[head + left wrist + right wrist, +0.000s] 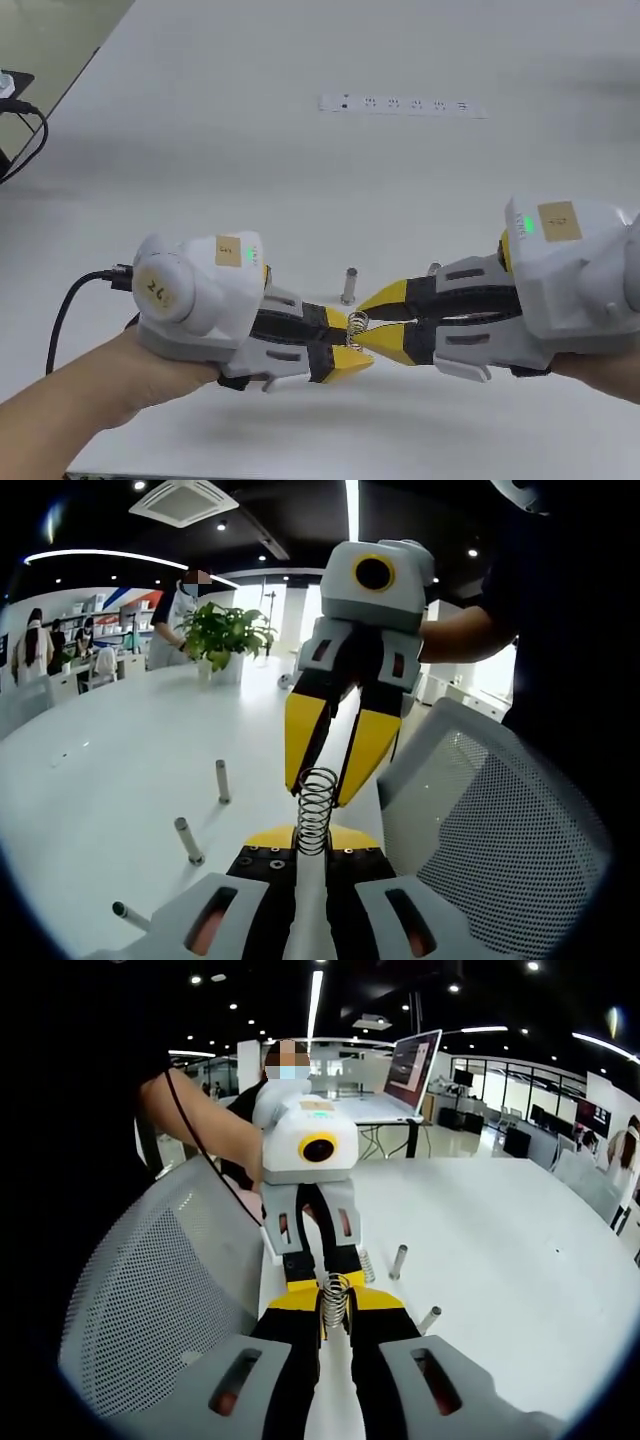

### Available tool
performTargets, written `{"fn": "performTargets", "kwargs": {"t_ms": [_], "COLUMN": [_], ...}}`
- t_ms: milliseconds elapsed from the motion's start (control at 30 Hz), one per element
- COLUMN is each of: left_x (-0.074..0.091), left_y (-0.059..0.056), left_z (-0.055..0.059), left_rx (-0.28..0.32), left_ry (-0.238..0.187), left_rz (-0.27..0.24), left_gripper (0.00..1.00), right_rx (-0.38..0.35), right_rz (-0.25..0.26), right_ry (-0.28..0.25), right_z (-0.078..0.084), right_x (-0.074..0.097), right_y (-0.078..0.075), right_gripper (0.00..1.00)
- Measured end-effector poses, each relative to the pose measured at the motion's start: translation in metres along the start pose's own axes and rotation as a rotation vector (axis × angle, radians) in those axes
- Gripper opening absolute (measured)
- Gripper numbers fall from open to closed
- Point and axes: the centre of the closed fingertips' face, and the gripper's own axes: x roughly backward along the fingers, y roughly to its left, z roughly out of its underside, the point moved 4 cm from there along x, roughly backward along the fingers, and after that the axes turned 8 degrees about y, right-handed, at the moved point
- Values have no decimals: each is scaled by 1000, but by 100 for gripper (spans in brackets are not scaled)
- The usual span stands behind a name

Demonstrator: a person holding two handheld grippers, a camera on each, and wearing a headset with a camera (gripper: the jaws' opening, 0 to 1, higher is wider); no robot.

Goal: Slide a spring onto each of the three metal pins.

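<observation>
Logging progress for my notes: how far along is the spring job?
Nothing finished: all three pins look bare in the left gripper view. In hand: one spring, clamped by the left hand-held gripper, the jaws of the right hand-held gripper flanking its other end. Remaining: all three pins.

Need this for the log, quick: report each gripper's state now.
Left gripper: shut on the spring.
Right gripper: jaws either side of the spring's far end; whether it clamps cannot be told.
</observation>
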Motion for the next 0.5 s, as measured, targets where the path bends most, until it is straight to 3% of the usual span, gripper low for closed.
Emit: {"fn": "performTargets", "kwargs": {"t_ms": [500], "left_x": [1], "left_y": [0], "left_z": [-2], "left_rx": [2], "left_ry": [-8], "left_rz": [0], "left_gripper": [2], "right_rx": [-59], "right_rz": [-6], "right_ry": [-31], "right_z": [0], "right_x": [-2], "right_y": [-1], "right_gripper": [8]}}
